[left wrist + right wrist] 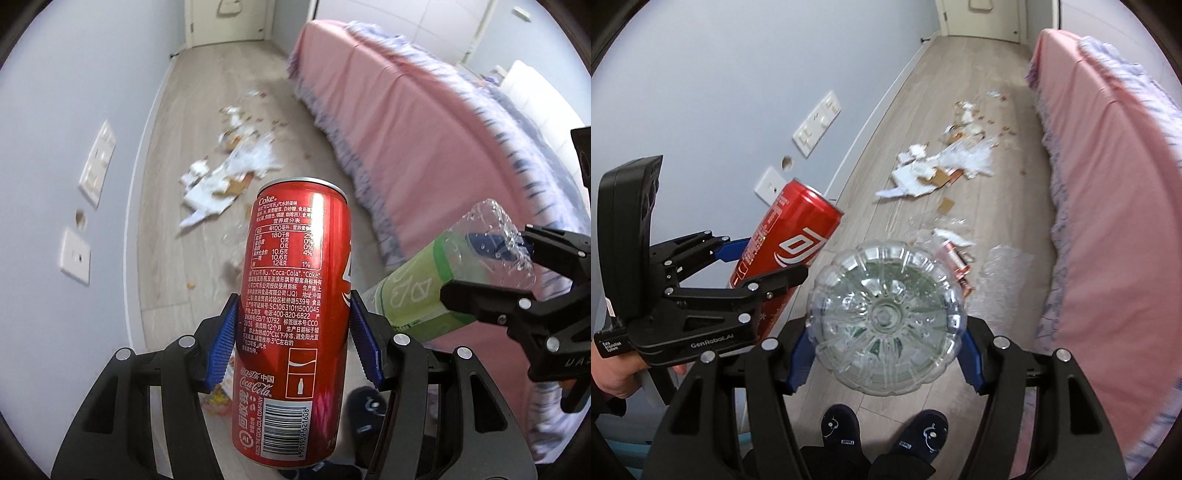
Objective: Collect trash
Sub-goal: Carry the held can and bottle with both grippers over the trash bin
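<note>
Well, from the left wrist, the left gripper (pixel 293 343) clamps a red can (pixel 291 314) upright, clear of the floor (pixel 177 147), with paper scraps (pixel 229 166) beyond. From the right wrist, the right gripper (pixel 884 350) grips a bottle (pixel 886 317) base-forward; wrappers (pixel 955 254) lie beside the bed (pixel 1108 184), likely next.

Litter (pixel 945 170) lies on the floor (pixel 960 74) ahead, wall (pixel 720 74) to its left, bed (pixel 1108 184) to its right.
</note>
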### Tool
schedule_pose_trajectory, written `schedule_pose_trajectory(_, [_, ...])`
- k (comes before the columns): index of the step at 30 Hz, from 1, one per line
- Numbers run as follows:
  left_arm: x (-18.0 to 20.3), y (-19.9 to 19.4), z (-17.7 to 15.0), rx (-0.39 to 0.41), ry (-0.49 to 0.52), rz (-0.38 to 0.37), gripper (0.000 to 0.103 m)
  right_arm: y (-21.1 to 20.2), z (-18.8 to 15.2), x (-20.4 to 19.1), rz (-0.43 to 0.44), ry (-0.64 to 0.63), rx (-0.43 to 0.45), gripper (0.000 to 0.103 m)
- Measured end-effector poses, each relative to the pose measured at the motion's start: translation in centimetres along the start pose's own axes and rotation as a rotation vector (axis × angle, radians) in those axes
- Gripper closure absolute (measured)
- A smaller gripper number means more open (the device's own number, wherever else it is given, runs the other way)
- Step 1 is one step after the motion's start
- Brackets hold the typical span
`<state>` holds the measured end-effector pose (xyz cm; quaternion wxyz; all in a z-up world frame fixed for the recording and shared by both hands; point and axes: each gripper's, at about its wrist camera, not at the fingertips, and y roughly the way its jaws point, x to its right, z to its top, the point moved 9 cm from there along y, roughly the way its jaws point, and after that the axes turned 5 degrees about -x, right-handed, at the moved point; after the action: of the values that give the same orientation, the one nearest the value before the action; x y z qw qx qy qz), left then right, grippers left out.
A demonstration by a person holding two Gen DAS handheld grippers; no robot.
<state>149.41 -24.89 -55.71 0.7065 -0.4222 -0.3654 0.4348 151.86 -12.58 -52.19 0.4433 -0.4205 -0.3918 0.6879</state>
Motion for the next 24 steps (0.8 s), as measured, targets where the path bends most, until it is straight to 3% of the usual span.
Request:
schedule_pose_trajectory(16, [12.9,-14.1,10.0,0.051,0.194,-0.030,0.048,-19.9,0.0,7.0,-0.094,0.159,0.103,0.042])
schedule_pose_trajectory(24, [18.7,-18.1,14.0,0.081,0.266,-0.061,0.048,-24.7,0.1,9.4,-0.100,0.187,0.150,0.042])
